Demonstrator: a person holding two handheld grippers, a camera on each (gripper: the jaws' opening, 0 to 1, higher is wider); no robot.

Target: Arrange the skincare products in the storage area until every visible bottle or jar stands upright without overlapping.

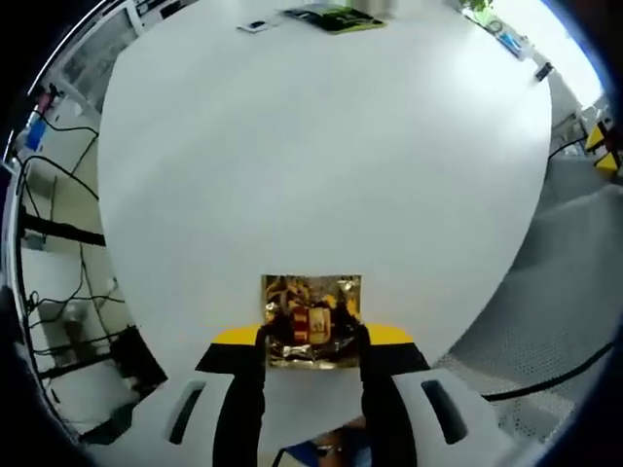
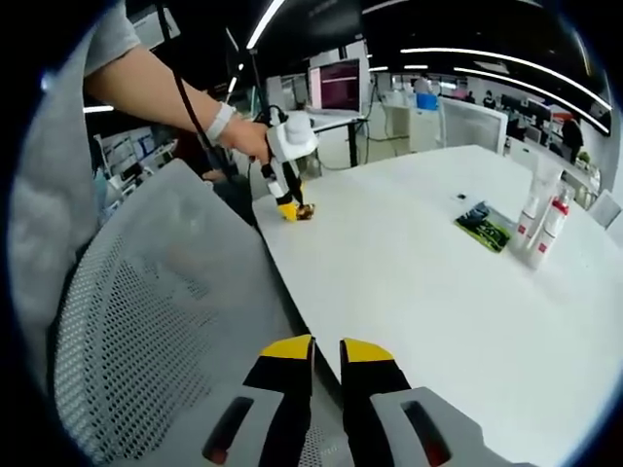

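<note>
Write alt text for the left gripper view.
The left gripper holds a shiny gold packet between its yellow-tipped jaws, low over the near edge of a white table. Small items lie at the table's far edge, too distant to identify, and a grey mesh chair stands alongside.

a white mesh office chair [image 2: 146,321] sits against the edge of a broad white table [image 2: 419,292], while a monitor with a lit pink screen [image 2: 340,86] stands among desks behind it.

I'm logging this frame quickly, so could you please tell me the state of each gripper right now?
Left gripper: shut on a small gold packet at the white table edge.
Right gripper: jaws almost together, holding nothing.
</note>
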